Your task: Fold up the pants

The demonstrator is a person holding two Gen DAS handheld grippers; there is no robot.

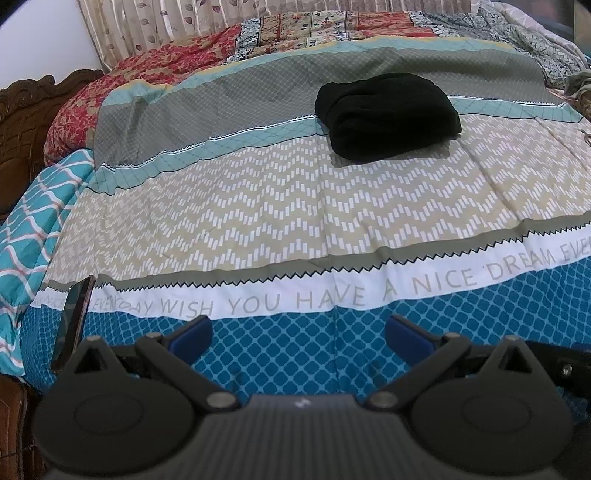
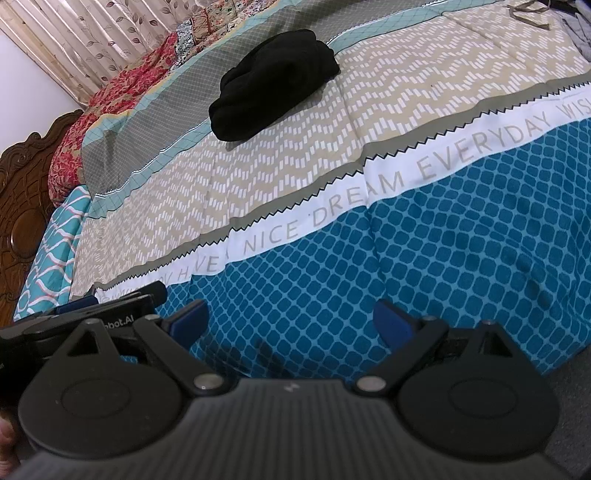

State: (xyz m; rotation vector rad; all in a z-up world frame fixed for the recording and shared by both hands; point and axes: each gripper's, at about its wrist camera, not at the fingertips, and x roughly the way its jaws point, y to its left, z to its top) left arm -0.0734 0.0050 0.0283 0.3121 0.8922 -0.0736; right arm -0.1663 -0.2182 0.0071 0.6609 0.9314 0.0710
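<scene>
Black pants (image 1: pixel 388 114) lie folded into a compact bundle far out on the patterned bedspread (image 1: pixel 258 206), straddling the teal stripe and the beige zigzag band. The right wrist view shows the same pants (image 2: pixel 273 85) up and to the left. My left gripper (image 1: pixel 298 334) hovers open over the blue near edge of the bed, well short of the bundle, nothing between its blue pads (image 1: pixel 195 332). My right gripper (image 2: pixel 291 323) is open too, empty, above the blue diamond band, with the left gripper (image 2: pixel 107 314) just to its left.
A dark phone (image 1: pixel 74 321) lies near the bed's left front edge. A carved wooden headboard (image 1: pixel 22 122) stands at the left, with red floral bedding (image 1: pixel 155 70) and curtains (image 1: pixel 155 26) behind. Crumpled clothes (image 1: pixel 576 88) lie at the far right. Grey floor (image 2: pixel 569 406) shows below the bed edge.
</scene>
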